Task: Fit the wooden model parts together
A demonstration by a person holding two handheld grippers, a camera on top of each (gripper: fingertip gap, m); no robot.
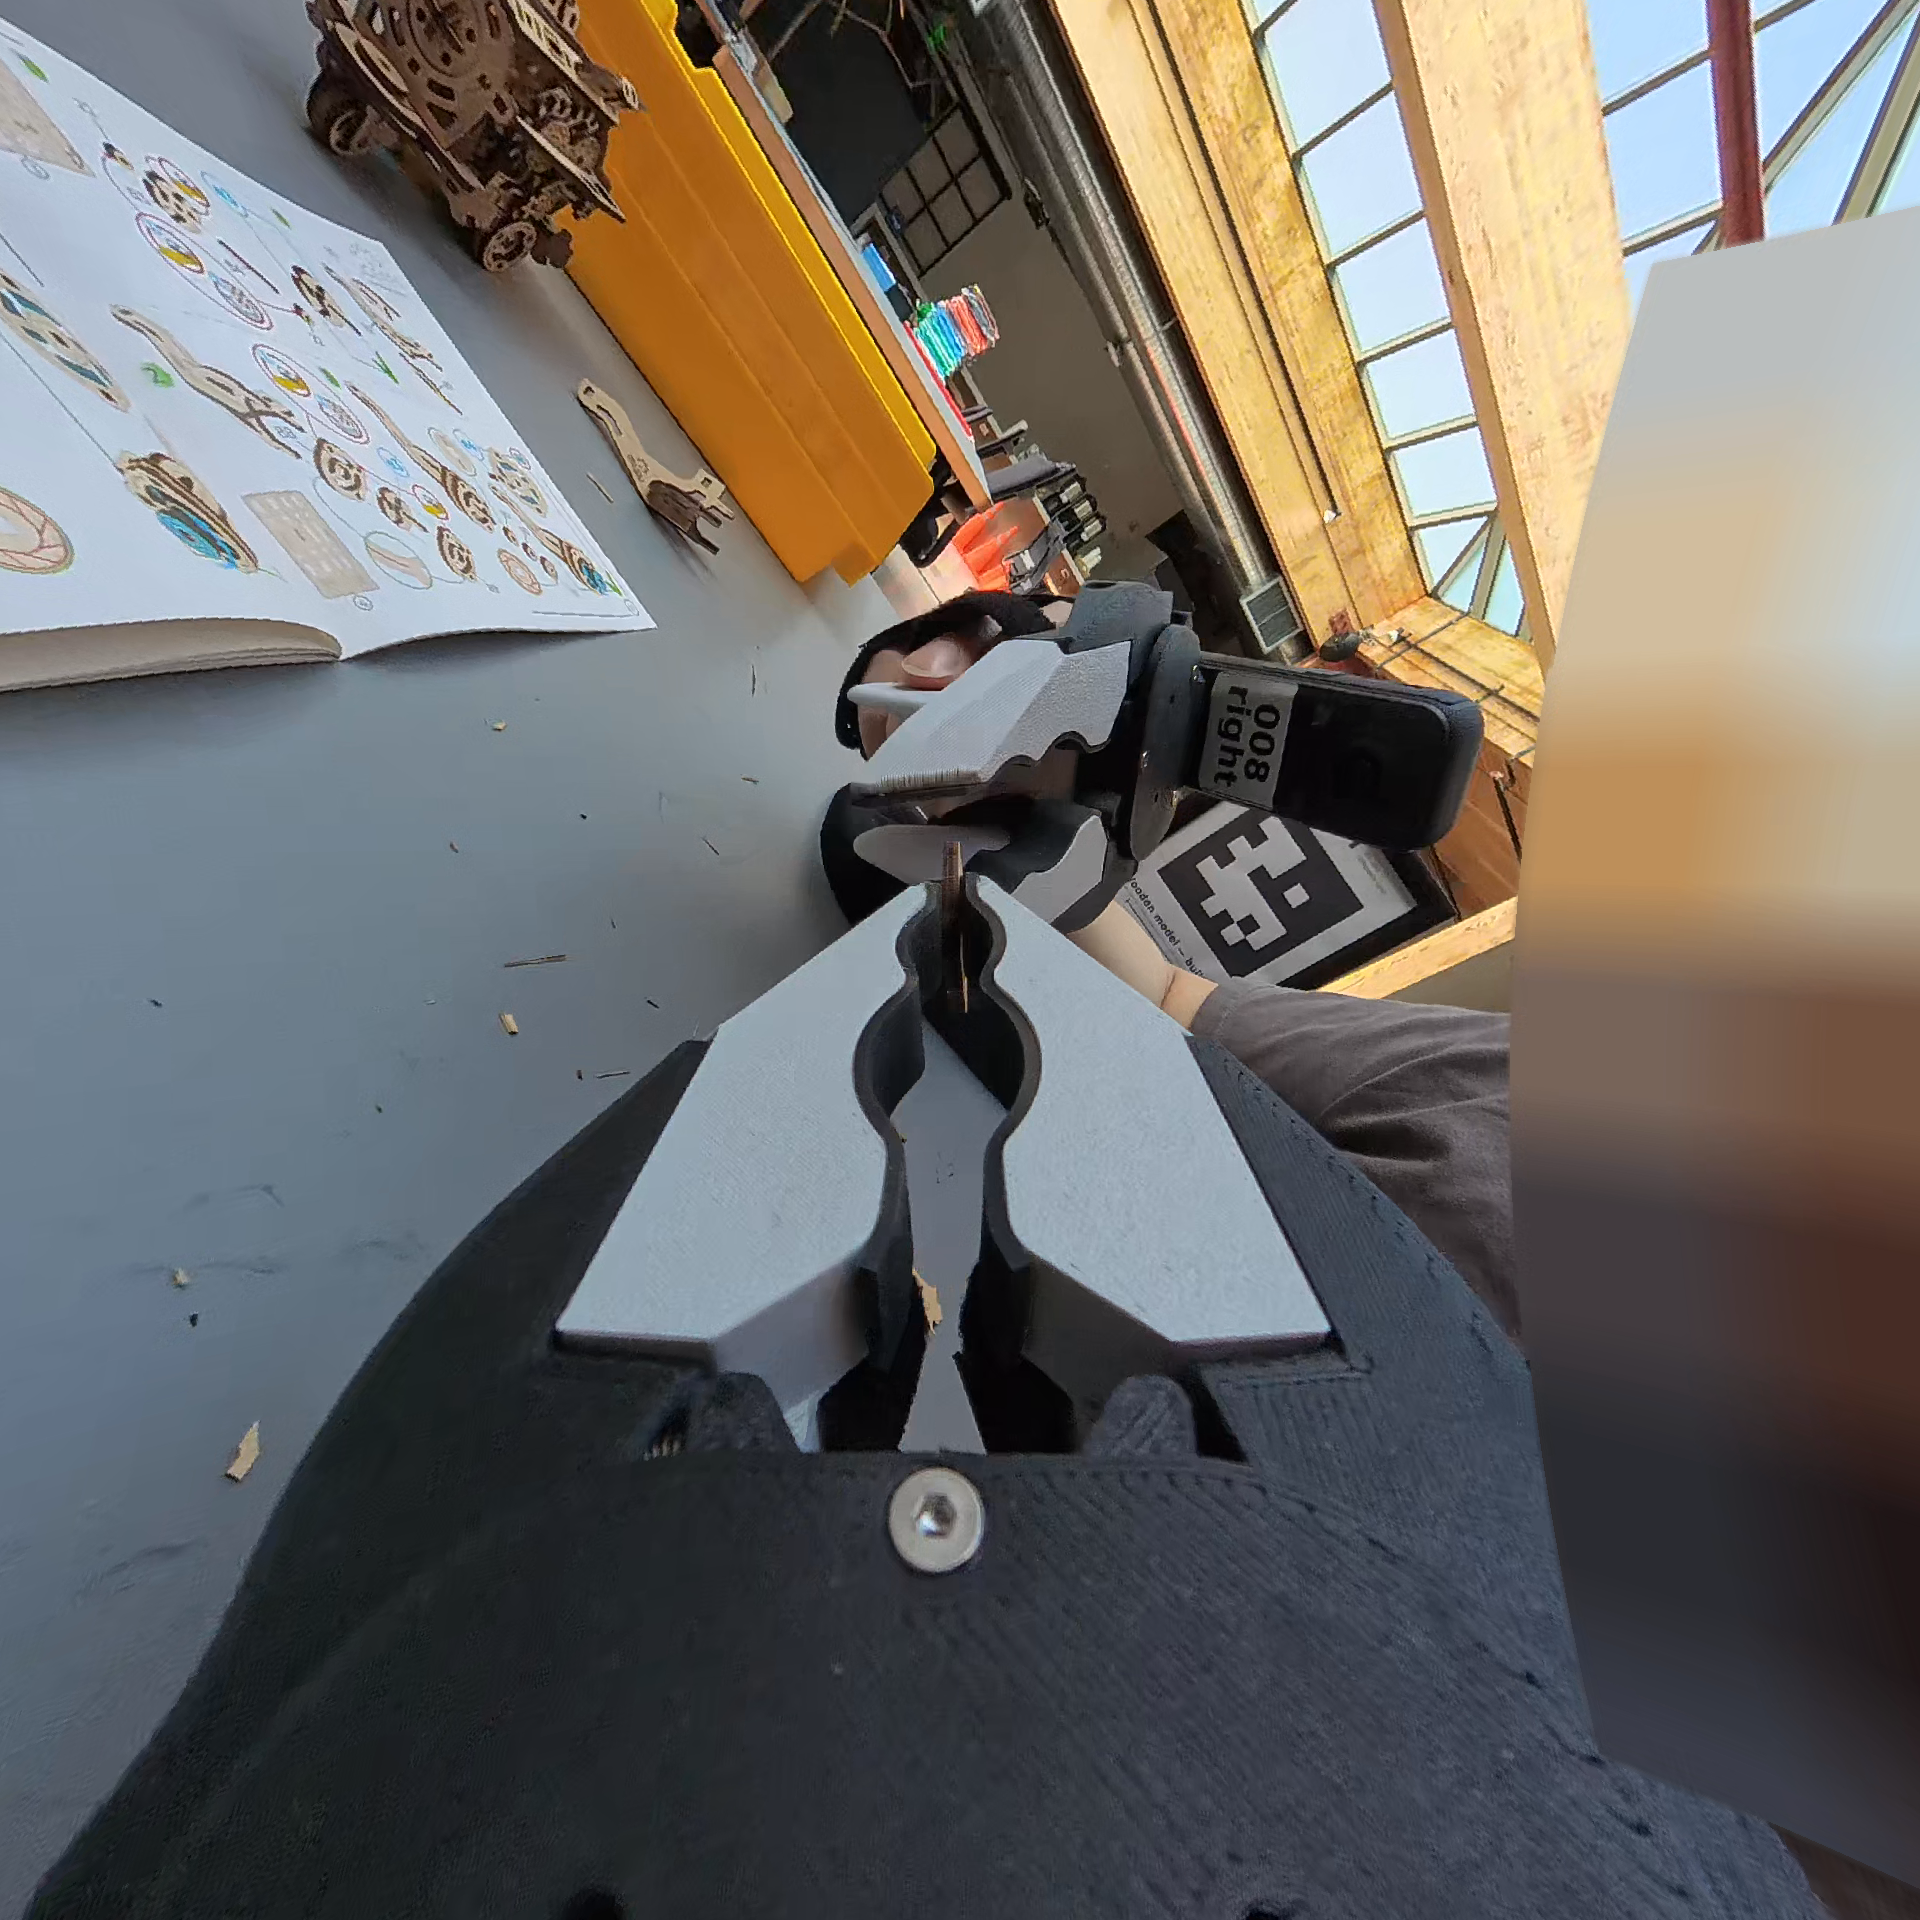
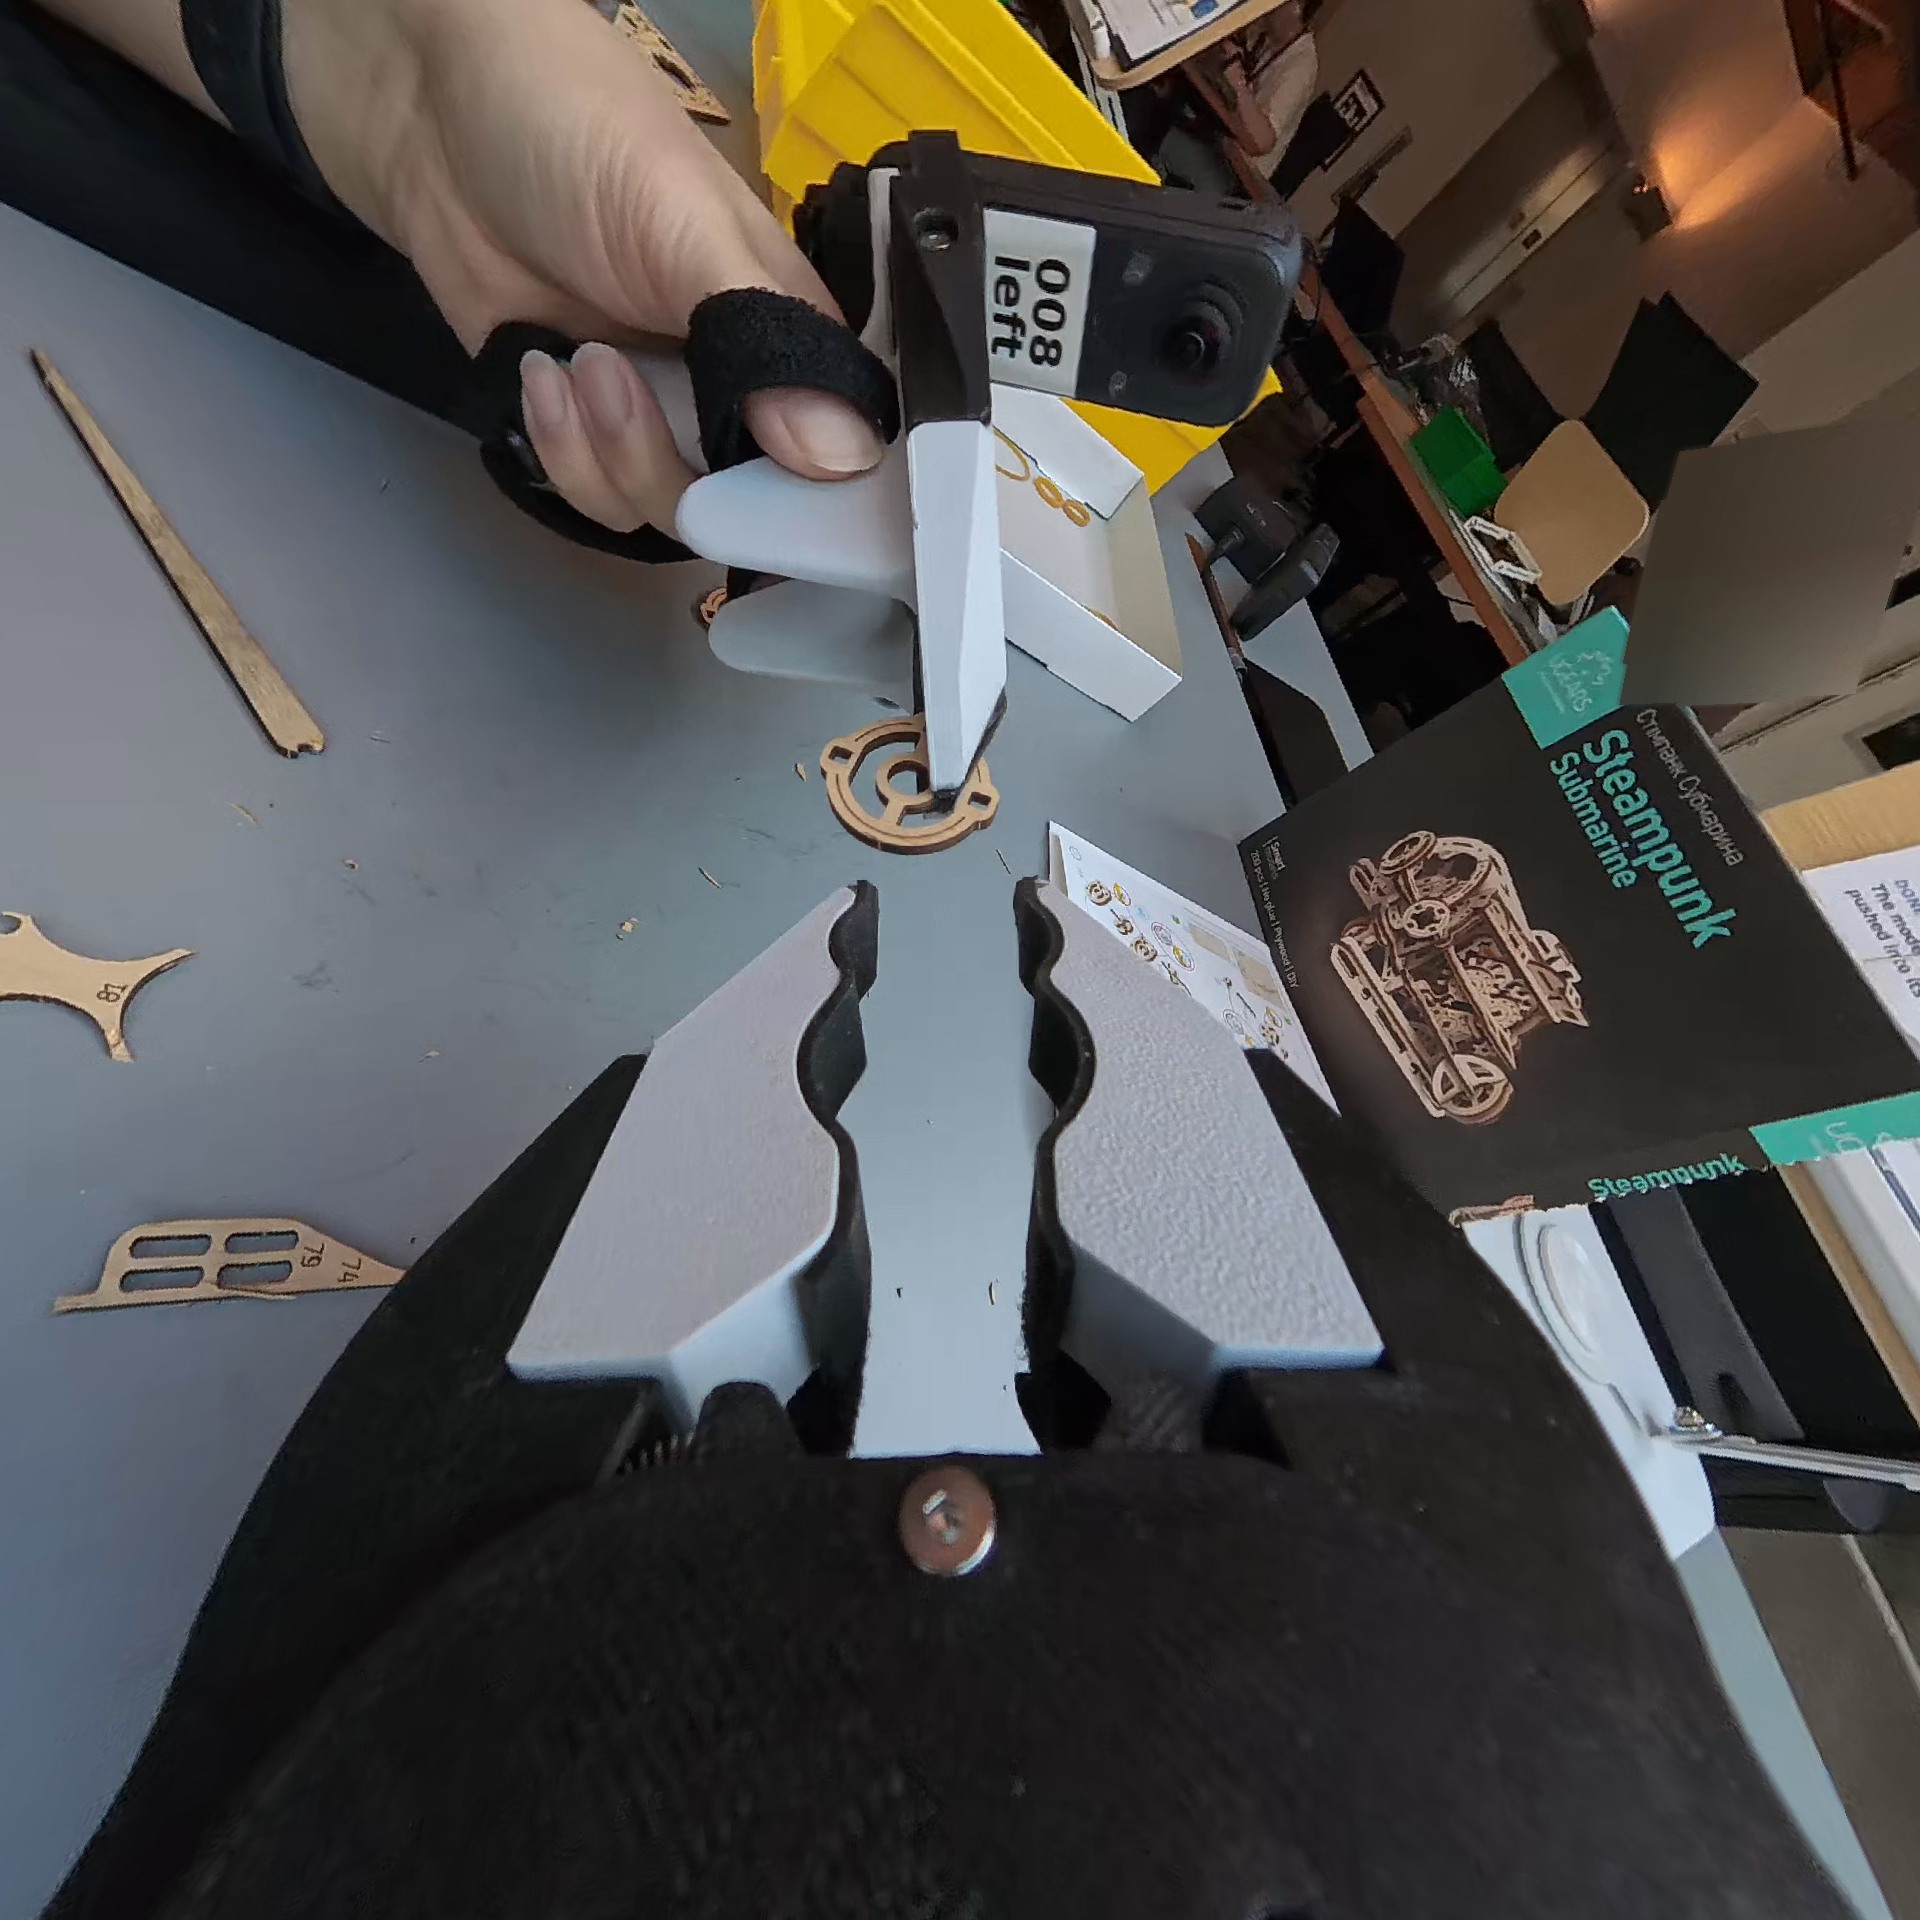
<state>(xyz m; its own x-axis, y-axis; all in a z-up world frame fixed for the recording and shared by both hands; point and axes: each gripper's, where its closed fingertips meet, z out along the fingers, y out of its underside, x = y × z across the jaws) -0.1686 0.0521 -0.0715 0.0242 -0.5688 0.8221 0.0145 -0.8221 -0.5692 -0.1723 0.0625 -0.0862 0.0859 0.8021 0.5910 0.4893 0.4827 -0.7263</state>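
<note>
My left gripper is shut on a round wooden ring part, seen edge-on between its tips. In the right wrist view the same ring is a flat disc with cut-outs, pinched at its rim by the left gripper low over the grey table. My right gripper is open and empty, its jaws apart, a short way in front of the ring. It also shows in the left wrist view, just beyond the ring.
A built wooden model, an open instruction booklet and a loose curved part lie by yellow bins. A wooden stick, a star-shaped offcut, a slotted piece, a white box and a black product box surround the grippers.
</note>
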